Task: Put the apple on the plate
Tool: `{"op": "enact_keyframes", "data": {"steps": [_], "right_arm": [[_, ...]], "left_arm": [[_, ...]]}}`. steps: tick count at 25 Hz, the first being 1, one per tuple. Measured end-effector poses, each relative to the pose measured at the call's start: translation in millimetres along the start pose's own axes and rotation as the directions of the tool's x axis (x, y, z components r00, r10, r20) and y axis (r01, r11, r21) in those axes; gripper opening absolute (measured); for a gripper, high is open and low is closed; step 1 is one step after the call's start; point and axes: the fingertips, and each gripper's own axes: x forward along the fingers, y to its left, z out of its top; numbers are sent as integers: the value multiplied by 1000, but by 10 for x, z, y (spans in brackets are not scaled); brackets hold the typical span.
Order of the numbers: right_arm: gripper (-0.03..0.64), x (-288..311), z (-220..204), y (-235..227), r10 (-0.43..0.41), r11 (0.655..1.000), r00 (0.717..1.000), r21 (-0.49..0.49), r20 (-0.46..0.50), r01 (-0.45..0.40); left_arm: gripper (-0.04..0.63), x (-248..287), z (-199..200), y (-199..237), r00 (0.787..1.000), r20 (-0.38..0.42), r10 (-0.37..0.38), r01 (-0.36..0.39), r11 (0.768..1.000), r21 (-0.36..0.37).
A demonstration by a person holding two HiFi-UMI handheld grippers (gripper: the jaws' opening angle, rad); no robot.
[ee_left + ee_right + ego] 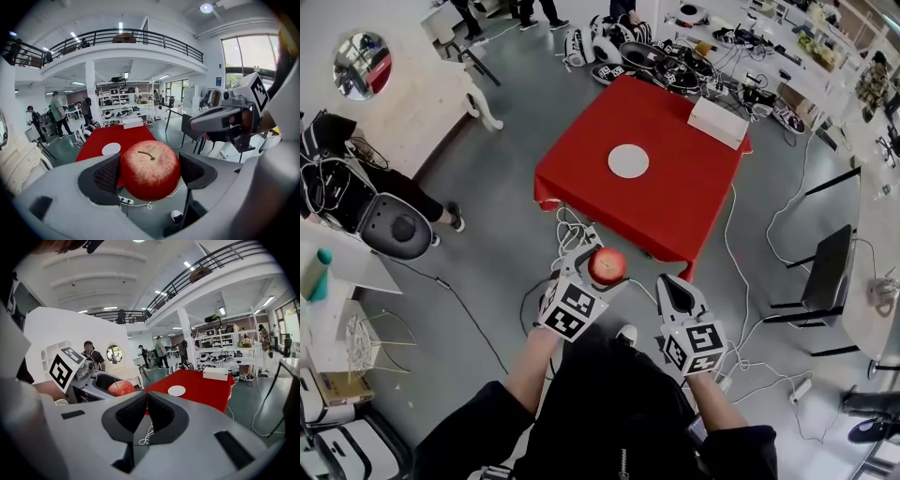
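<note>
Grey floor is surrounding the red-clothed square table (680,220), round white plate (628,161) waiting mid-frame. Lower centre, the left gripper (603,271) is clamping the red-yellow apple (150,169) for carrying; the right gripper (146,412) is idling, jaws together.

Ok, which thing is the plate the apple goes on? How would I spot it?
Look for the square table with the bright red cloth, out in the middle of the room. Near the middle of the cloth lies the plate. It is small, round, flat and white, while the other white thing on the cloth, a box at the far corner, is rectangular.
</note>
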Motion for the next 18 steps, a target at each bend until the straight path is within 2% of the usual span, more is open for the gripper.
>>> {"op": "enact_keyframes", "data": {"steps": [10,18], "right_arm": [[12,-1,-10,-151,10,1000,1000,13,0,-10],[12,206,87,-247,-8,1000,1000,10,-6,8]], "left_arm": [[396,111,63,11,1000,-15,11,-12,1000,-4],[396,289,146,183,1000,-5,-16,16,1000,-1]]}}
